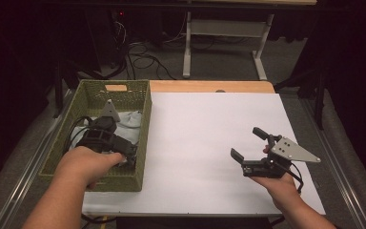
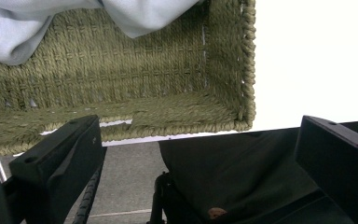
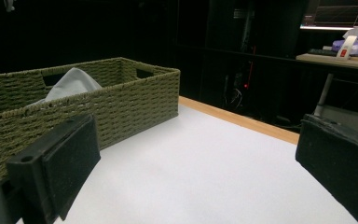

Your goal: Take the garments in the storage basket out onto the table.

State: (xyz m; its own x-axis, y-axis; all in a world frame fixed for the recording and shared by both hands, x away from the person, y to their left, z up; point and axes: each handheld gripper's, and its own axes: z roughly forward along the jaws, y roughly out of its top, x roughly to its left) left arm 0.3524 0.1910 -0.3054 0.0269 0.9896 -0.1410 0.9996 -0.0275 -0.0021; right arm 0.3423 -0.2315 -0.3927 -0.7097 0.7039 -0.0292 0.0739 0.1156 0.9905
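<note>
Woven green basket (image 1: 140,138) at the near-left part of the white table top (image 1: 209,138), taken here as the landmark. Inside it, toward its far end, a pale blue-grey cloth (image 1: 126,120), crumpled, one fold rising above the rim. Left gripper (image 1: 124,155) held low inside the basket, at its near end, tipped down toward the woven bottom; jaws spread wide apart, nothing between them, cloth just beyond the tips. Probably placed so for reaching the cloth, though whether a fingertip touches the fabric is hard to tell from above. Right gripper (image 1: 248,148) well to the right of the basket, hovering over bare table, jaws also released and empty, pointed toward the basket's long side. Likely kept there waiting, clear of the other hand's work.
</note>
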